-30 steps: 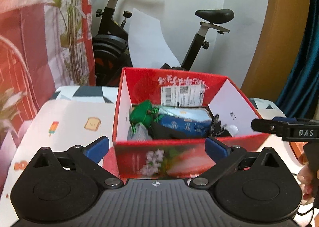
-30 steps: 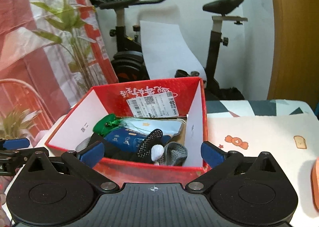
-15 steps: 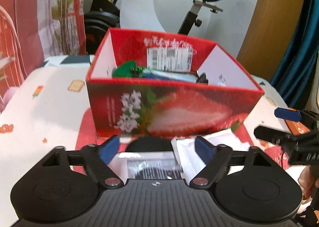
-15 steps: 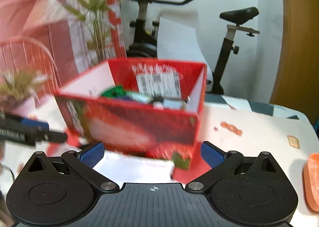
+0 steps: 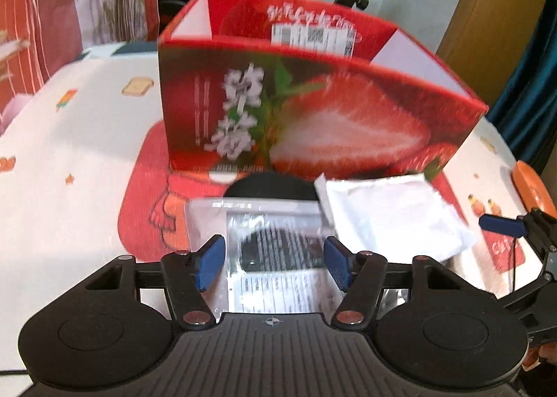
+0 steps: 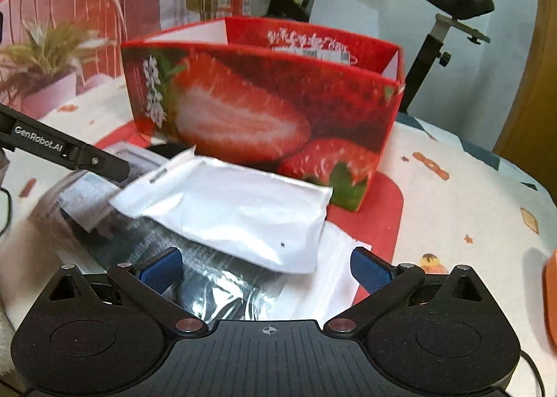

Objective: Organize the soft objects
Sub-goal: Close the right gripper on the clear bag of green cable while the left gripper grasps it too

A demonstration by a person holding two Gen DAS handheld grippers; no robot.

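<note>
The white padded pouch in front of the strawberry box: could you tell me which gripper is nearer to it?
Right. The right gripper is open directly before the white pouch, almost touching its near edge. The left gripper straddles the clear packet beside it.

The box (image 5: pixel 313 108) stands on a mat (image 5: pixel 146 188) laid on the table (image 5: pixel 62 160), toward the table's far edge. Just before the box's near wall lie two packets on the mat: a clear packet (image 5: pixel 275 240) to the left and a white pouch (image 6: pixel 236 205) to the right, the pouch overlapping the clear packet's right edge. A dark rounded item (image 5: pixel 271 186) sits between the clear packet and the box. Behind the table stands an exercise bike (image 6: pixel 449 24), with a plant (image 6: pixel 38 59) at the far left corner.
</note>
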